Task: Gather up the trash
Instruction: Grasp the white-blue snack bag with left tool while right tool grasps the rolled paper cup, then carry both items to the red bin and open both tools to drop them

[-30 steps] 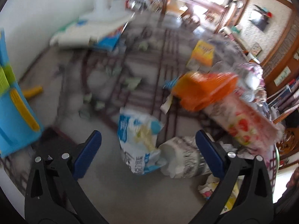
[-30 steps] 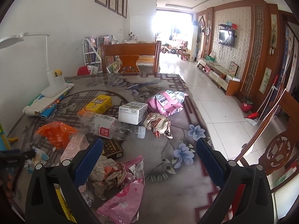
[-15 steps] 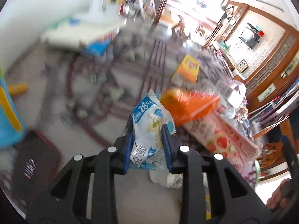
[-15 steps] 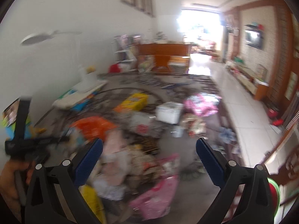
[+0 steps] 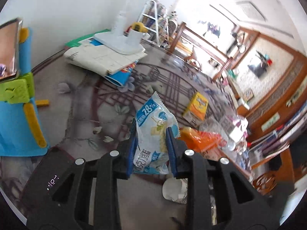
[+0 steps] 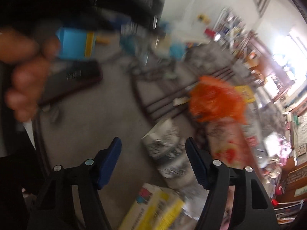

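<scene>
My left gripper is shut on a blue and white snack wrapper and holds it up above the table. Behind it lie an orange plastic bag, a yellow box and a crumpled grey paper cup. The right wrist view is blurred. My right gripper is open and empty, its jaws on either side of the grey paper cup. The orange bag and a yellow wrapper lie near it.
A black phone lies at the near left, by a blue and green toy. A white desk lamp base stands on folded papers by the wall. Wooden chairs stand at the table's far end. The person's hand shows at left.
My left gripper closed on the blue and white wrapper and lifted it off the table. My right gripper swung left and down over the trash pile, jaws narrower than before.
</scene>
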Demonstrator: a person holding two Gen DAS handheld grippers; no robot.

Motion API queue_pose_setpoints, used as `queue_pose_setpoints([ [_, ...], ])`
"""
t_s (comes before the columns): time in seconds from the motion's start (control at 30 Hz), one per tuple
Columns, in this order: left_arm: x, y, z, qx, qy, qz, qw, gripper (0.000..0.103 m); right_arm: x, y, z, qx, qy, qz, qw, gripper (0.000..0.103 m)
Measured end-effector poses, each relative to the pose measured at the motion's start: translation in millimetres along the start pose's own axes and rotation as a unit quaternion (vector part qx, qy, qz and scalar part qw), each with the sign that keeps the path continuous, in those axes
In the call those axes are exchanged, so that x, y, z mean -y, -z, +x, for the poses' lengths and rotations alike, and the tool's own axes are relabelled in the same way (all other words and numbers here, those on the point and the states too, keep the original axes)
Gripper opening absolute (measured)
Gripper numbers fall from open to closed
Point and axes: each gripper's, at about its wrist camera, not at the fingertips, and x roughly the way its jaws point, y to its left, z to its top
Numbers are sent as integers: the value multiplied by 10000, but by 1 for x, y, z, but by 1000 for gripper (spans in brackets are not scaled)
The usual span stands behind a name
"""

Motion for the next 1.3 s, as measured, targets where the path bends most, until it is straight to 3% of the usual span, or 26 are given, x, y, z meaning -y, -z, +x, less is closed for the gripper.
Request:
queue_pose_setpoints([
  [0.2,-1,-2,0,-15,129,-77,9999,28,-10,-10,11,-246,558,-490,9969,67],
  [0.3,4,-2,-1,1,157,22,9999,28,0,-13,13,-205,724,-446,9962,68],
  [0.4,2,-2,-1,7,155,4,9999,28,17,-7,21,-419,381,0,9984,67],
  [0.47,1,-2,0,-16,153,-17,9999,28,21,-3,34,-691,222,91,9973,55],
  [0.5,1,-2,1,-26,155,-16,9999,28,23,-1,36,-690,307,102,9971,54],
  [0.6,3,-1,2,-19,134,25,9999,28,32,1,28,-467,63,487,9977,45],
  [0.77,6,0,4,-57,119,60,9999,28,61,1,-15,217,-355,1482,9881,45],
  [1.0,23,7,7,-95,104,371,9992,28,91,33,-104,1140,-298,2175,9689,45],
  [1.13,40,15,9,-99,142,616,9980,28,122,86,-146,1410,383,2642,9533,45],
  [1.2,51,21,7,-27,174,794,9967,28,144,115,-149,1453,641,3073,9383,45],
  [1.3,74,32,-1,215,119,1290,9913,28,181,171,-153,1412,1036,4114,8945,45],
])
